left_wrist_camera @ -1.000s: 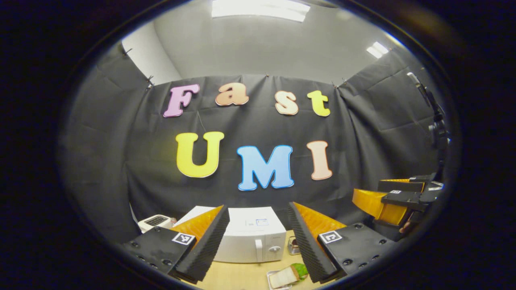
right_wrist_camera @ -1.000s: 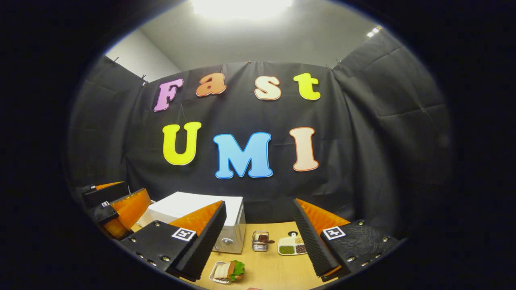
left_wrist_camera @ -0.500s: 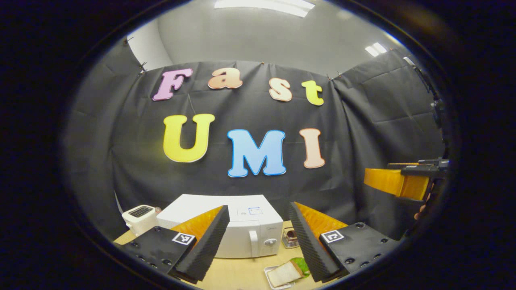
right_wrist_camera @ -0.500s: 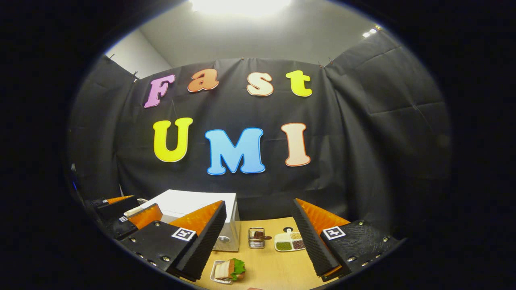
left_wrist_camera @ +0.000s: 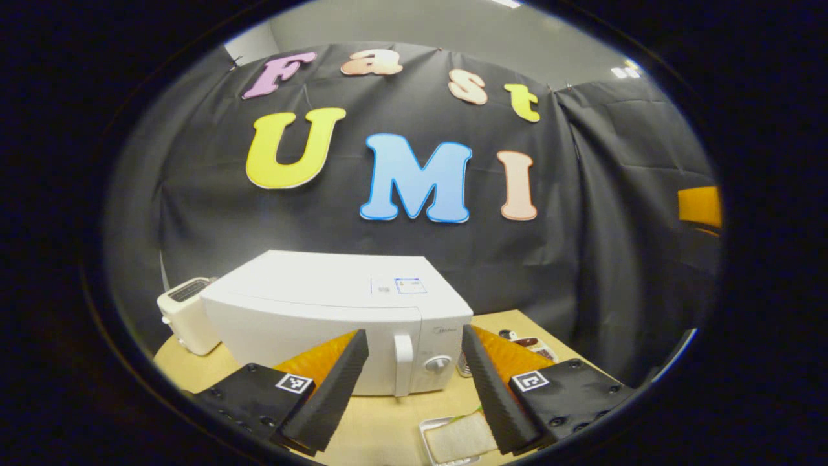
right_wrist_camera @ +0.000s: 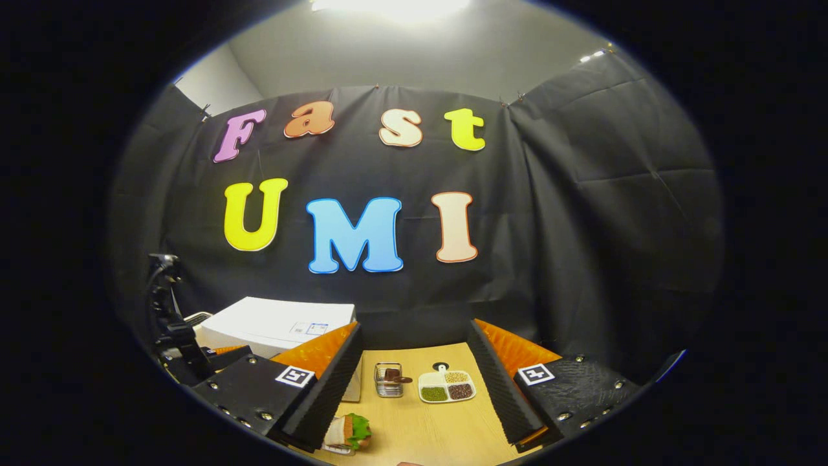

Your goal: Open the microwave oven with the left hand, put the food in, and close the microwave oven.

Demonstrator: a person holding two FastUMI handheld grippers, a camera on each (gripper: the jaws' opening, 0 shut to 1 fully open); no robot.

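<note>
Microwave oven [left_wrist_camera: 336, 310], white and with its door closed, stands on the table [left_wrist_camera: 388, 427] straight ahead of the left tongs [left_wrist_camera: 414, 382]. Those tongs are spread wide with nothing between their fingers, and the door's upright handle [left_wrist_camera: 403, 364] and the round dial [left_wrist_camera: 436, 364] beside it appear in the gap between them, farther off and untouched. Just below the gap, nearer than the oven, lies a small tray [left_wrist_camera: 453, 440] with a slice of white bread, partly hidden by the right-hand finger. A toaster [left_wrist_camera: 187, 314] stands beyond the oven's far left end.

From the right gripper view, the right tongs [right_wrist_camera: 414, 382] are likewise spread apart and empty, held above the table. The food, a sandwich [right_wrist_camera: 349, 432] with green lettuce, lies low beside their left-hand finger, partly covered by it. Ahead in the gap stand a small wire basket [right_wrist_camera: 389, 380] and, just to its right, a divided dish of grains [right_wrist_camera: 446, 387]. The oven sits to the left, behind the left-hand finger.
</note>
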